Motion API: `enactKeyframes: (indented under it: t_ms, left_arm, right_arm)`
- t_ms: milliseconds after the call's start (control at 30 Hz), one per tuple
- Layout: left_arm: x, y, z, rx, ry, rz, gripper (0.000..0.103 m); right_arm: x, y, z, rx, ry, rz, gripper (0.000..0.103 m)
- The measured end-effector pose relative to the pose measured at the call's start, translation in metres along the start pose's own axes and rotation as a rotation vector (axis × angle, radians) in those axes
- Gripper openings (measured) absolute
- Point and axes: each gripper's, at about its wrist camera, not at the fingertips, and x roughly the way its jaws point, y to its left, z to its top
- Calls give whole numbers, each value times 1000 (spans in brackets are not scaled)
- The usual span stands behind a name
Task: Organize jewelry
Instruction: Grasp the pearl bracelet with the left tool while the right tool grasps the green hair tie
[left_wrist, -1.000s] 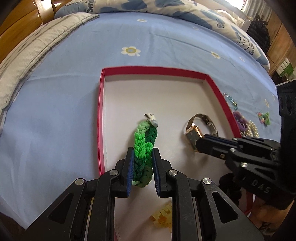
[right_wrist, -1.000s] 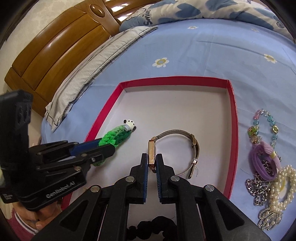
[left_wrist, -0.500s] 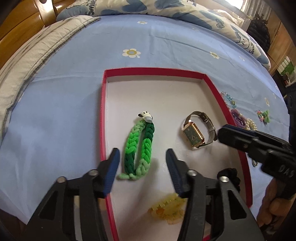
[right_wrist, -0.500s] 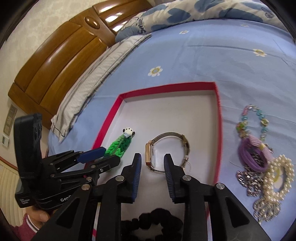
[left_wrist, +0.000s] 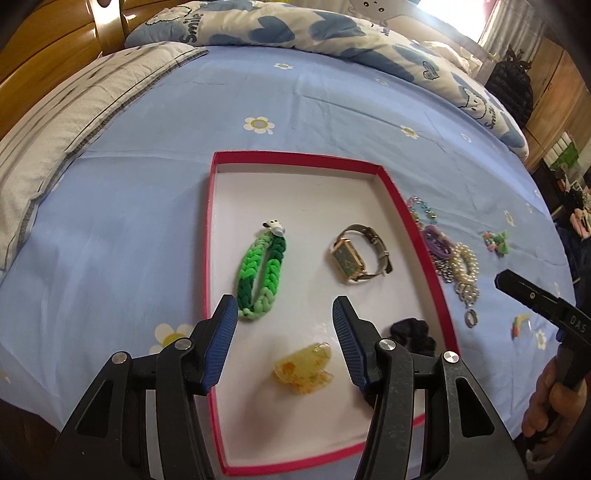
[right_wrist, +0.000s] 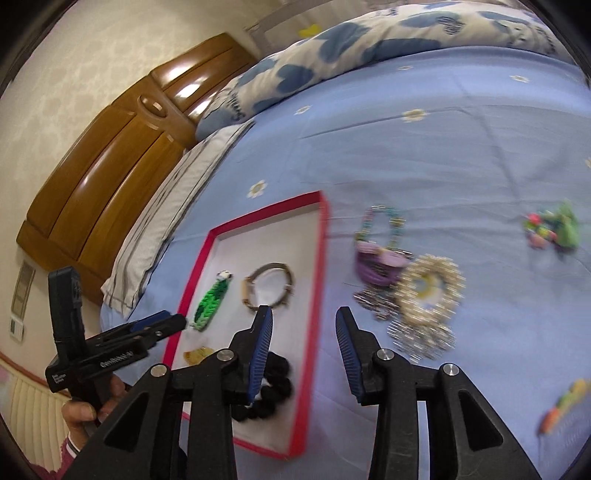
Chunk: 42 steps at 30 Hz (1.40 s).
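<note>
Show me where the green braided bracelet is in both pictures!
Left wrist view: the green braided bracelet lies in the left part of the red tray, just ahead of the left tongs.
Right wrist view: it is left of centre, small, inside the tray.
Shared landmark: the watch lying beside it in the tray.

Both grippers are wide open and hold nothing. The left gripper (left_wrist: 282, 332) hangs over the near left corner, the right gripper (right_wrist: 304, 345) over the right edge
</note>
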Motion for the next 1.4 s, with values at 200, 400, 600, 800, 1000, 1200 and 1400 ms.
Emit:
enactKeyframes:
  t_ms: [200, 400, 600, 800, 1000, 1200, 1400]
  left_arm:
    - [-10, -19, -1, 29, -10, -27, 52]
    - [-14, -47, -4, 77, -11, -54, 52]
    - [-12, -75, -6, 125, -1, -79, 52]
    - [-8, -99, -6, 162, 9, -103, 52]
    - [-2, -131, -1, 218, 9, -146, 52]
    - [10, -161, 5, 271, 24, -182, 52]
    - [28, -188, 9, 313, 52, -207, 52]
  right_arm:
    - [-28, -26, -15, 52, -30, -38, 43]
    - [-50, -48, -29, 100, -56, -62, 43]
    - [-69, -70, -38, 145, -84, -86, 43]
    - [-84, -87, -42, 179, -112, -105, 43]
    - [-90, -102, -42, 201, -123, -123, 43]
    - [-93, -118, -35, 213, -131, -149, 43]
    - [-92, -131, -21, 205, -137, -174, 43]
